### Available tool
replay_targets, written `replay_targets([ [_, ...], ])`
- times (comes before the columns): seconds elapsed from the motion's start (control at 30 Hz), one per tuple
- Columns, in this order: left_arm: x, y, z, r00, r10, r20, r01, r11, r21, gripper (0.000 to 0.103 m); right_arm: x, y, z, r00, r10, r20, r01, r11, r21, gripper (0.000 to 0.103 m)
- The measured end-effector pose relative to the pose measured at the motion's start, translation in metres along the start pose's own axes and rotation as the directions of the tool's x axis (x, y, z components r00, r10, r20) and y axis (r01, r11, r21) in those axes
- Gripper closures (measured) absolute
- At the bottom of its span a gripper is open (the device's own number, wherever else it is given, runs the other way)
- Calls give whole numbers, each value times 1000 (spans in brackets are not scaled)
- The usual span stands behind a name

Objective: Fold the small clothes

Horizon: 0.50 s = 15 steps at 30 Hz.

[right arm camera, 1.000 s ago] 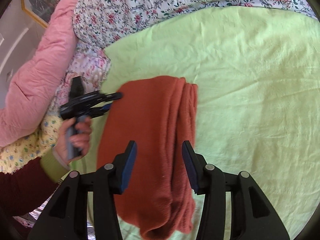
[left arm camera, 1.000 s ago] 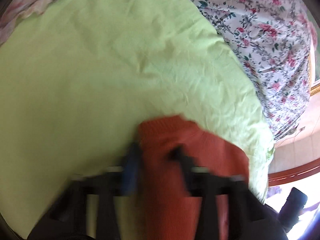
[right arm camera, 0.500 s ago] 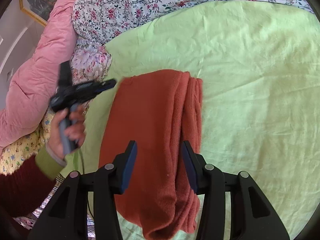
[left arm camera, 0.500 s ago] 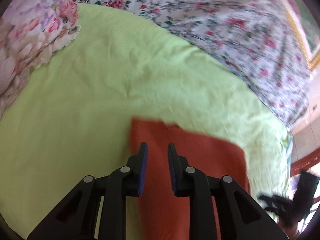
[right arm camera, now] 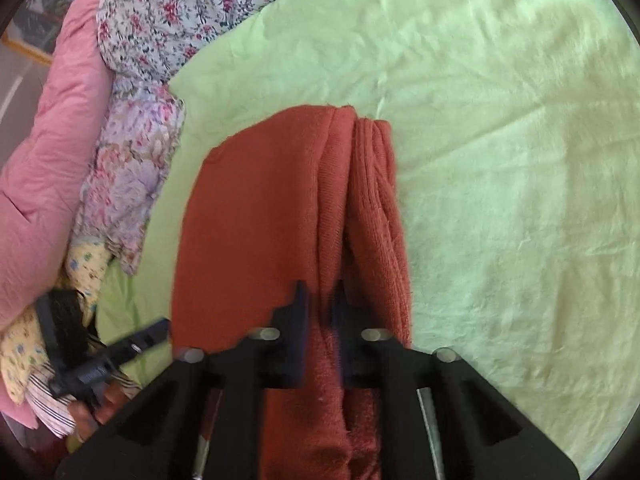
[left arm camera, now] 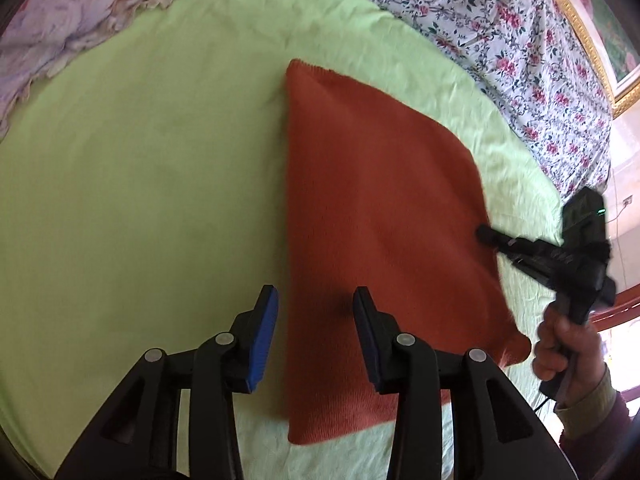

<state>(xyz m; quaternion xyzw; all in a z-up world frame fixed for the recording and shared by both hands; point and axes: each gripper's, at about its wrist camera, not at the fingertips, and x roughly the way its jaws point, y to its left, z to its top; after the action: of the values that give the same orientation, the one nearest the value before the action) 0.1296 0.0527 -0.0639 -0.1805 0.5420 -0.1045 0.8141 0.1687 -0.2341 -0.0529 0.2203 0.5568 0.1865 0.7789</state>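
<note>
A rust-orange knit garment (left arm camera: 376,208) lies folded flat on the lime-green sheet (left arm camera: 140,184). My left gripper (left arm camera: 314,312) is open, hovering over the garment's near left edge, holding nothing. In the right wrist view the garment (right arm camera: 256,216) shows stacked folded layers along its right side. My right gripper (right arm camera: 320,304) has its jaws nearly closed around a fold of the garment's near end; it looks shut on the cloth. The right gripper also shows in the left wrist view (left arm camera: 486,234), at the garment's right edge. The left gripper shows at the lower left of the right wrist view (right arm camera: 160,326).
A floral quilt (left arm camera: 512,52) lies along the far side of the bed. A pink padded blanket (right arm camera: 44,160) and a pale floral pillow (right arm camera: 128,184) lie at the left. A gold picture frame (left arm camera: 592,52) hangs beyond. The bed's wooden edge (left arm camera: 624,308) is at right.
My left gripper opened and pulled back from the garment's edge. My right gripper closed from wide open onto the garment's near fold. The garment now lies flatter.
</note>
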Motion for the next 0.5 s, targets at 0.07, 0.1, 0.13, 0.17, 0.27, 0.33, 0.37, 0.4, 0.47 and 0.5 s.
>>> replay_targets([
  [0.07, -2, -4, -2, 1000, -9, 8, 9, 1000, -1, 63, -23, 12, 2, 996, 60, 64, -60, 998, 2, 93],
  [0.1, -2, -6, -3, 1000, -9, 7, 9, 1000, 2, 62, -35, 17, 2, 991, 95, 93, -96, 995, 1, 93],
  [0.13, -1, -8, -3, 1000, -7, 4, 7, 1000, 7, 62, -50, 25, 2, 987, 103, 122, -101, 995, -17, 93],
  [0.17, 0, -10, -5, 1000, -5, 0, 5, 1000, 13, 62, -57, 27, 0, 987, 84, 134, -79, 996, -39, 93],
  [0.27, 6, -15, -10, 1000, -1, -22, 2, 999, 34, 62, -46, 6, -4, 996, 3, 93, 1, 999, -37, 93],
  [0.33, 12, -19, -11, 999, 19, -29, -17, 998, 53, 62, -28, -12, -8, 998, -38, 54, 39, 999, -15, 93],
  [0.37, 15, -20, -12, 999, 24, -34, -23, 998, 55, 60, -16, -21, -11, 997, -66, 33, 67, 998, -21, 93],
  [0.4, 18, -17, -14, 999, 26, -40, -24, 998, 53, 60, -10, -26, -12, 997, -76, 27, 77, 997, -23, 93],
  [0.47, 24, -14, -17, 998, 30, -60, -28, 999, 39, 59, -1, -33, -14, 996, -81, 30, 82, 996, -17, 93],
  [0.5, 26, -14, -18, 998, 30, -63, -28, 999, 33, 59, 1, -33, -14, 995, -91, 39, 92, 995, -29, 93],
])
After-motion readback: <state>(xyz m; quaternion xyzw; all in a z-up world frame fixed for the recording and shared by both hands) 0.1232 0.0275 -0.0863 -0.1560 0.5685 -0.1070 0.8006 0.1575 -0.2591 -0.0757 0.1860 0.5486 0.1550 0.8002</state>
